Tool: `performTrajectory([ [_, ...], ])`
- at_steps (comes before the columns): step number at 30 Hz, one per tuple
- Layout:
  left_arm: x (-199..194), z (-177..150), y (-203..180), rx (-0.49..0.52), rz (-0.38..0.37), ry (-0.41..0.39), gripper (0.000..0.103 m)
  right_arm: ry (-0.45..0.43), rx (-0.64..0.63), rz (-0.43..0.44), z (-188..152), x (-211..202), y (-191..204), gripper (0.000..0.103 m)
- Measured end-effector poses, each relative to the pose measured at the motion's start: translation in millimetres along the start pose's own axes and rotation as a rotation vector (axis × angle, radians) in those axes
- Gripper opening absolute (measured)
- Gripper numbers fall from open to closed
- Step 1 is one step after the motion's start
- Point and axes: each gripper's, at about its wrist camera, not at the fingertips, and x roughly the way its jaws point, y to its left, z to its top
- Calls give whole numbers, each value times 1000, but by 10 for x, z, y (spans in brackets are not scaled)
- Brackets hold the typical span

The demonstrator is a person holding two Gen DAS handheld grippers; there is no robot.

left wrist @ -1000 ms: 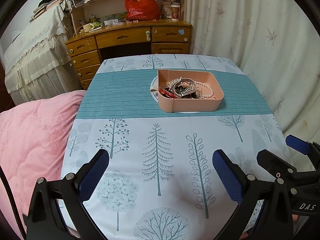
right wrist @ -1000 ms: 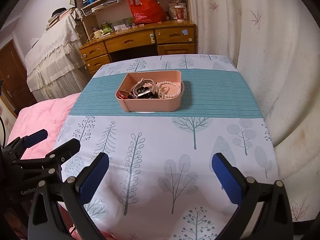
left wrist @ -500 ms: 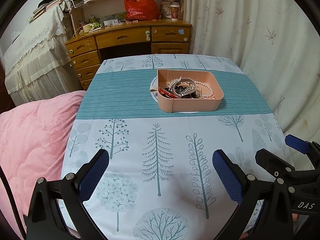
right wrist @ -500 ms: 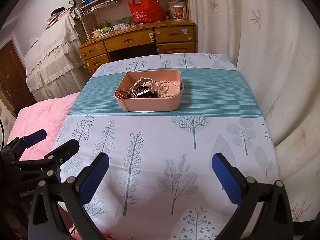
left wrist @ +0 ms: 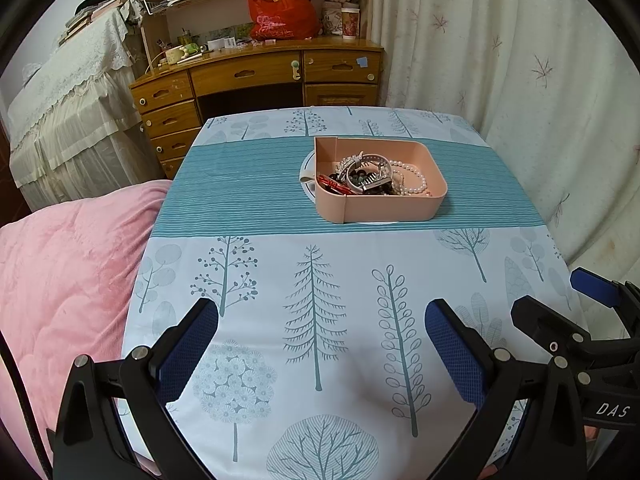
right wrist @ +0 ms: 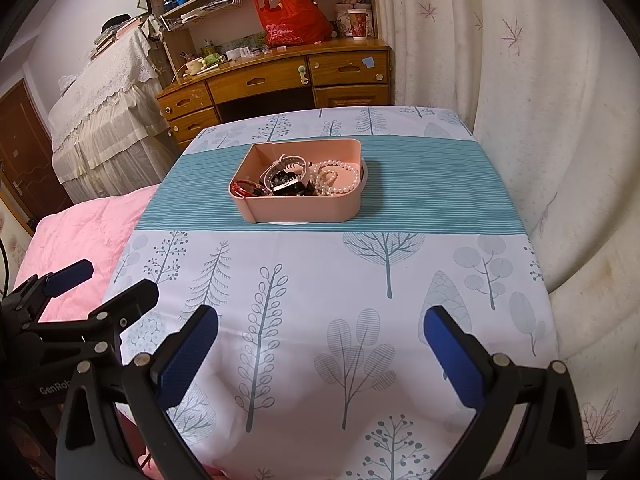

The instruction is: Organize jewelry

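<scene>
Since the earlier frames the right gripper (right wrist: 320,344) has crept slightly closer to the pink tray (right wrist: 304,208), while the left gripper (left wrist: 322,340) has barely shifted. Both hover low over the near tablecloth (left wrist: 320,280), jaws spread wide and empty. The jewelry (right wrist: 308,180) lies heaped in the tray, apparently gathered for easy reach; whether sorted or awaiting sorting, I cannot tell.

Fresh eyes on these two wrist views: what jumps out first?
A pink tray heaped with tangled jewelry, a pearl strand on its right side, sits mid-table on the teal stripe of the tree-print cloth. Both grippers, left and right, hang open and empty over the near edge. Behind, a red bag glows on the wooden desk.
</scene>
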Motion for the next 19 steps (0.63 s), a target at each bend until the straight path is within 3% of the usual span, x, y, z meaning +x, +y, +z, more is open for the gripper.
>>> performTrajectory([
  [19,-4,-22,19,2,1,6,102,3,0,-1,-7,-3,2,103],
])
